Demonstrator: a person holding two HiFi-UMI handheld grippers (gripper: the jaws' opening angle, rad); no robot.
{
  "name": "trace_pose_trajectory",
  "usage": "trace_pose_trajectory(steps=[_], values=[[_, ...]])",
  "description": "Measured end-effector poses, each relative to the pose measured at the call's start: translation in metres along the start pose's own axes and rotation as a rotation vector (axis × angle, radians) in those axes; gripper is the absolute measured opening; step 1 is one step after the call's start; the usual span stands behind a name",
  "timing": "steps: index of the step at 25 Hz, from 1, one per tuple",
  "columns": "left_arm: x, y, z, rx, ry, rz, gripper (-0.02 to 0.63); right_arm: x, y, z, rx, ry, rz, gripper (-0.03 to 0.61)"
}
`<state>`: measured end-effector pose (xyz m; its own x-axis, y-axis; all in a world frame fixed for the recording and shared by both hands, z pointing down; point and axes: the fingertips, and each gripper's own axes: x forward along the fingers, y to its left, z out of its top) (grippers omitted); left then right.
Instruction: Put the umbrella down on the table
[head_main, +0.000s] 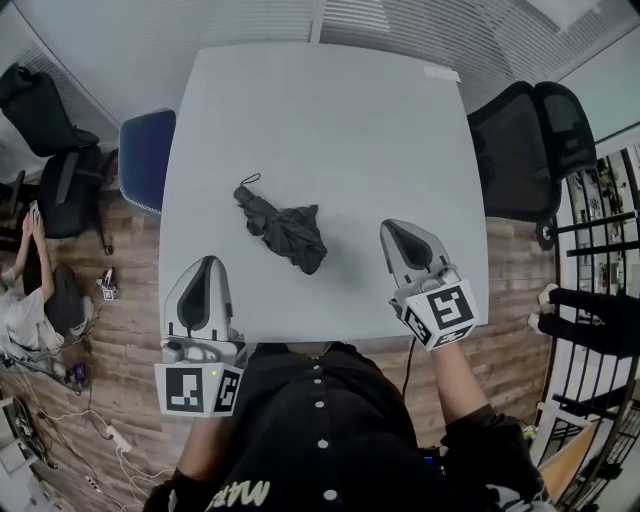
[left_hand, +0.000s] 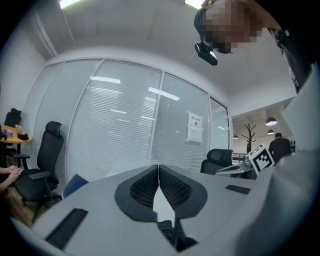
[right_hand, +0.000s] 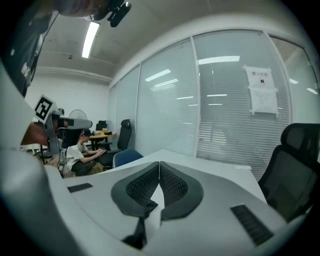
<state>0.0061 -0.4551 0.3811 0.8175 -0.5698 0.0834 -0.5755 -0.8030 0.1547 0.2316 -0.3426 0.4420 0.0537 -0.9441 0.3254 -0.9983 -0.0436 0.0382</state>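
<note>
Right hand-held gripper (head_main: 394, 232) beside umbrella (head_main: 287, 231), apart

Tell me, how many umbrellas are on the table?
1. The black folded umbrella lies near the middle of the white table, with nothing holding it. Almost the whole tabletop shows, so a second hidden one is unlikely.

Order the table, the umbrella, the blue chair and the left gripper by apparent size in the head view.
1. Table.
2. Left gripper, enlarged by nearness to the camera.
3. Umbrella and blue chair, partly hidden: look alike, unranked.
</note>
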Motion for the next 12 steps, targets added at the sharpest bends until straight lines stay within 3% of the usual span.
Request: trace_pose_trajectory(steps=[12], values=[[0.009,-0.020,0.048,0.071,-0.124,-0.022,0.017,-0.105,-0.050,0.079,0.028,-0.321,-0.205,0.031]])
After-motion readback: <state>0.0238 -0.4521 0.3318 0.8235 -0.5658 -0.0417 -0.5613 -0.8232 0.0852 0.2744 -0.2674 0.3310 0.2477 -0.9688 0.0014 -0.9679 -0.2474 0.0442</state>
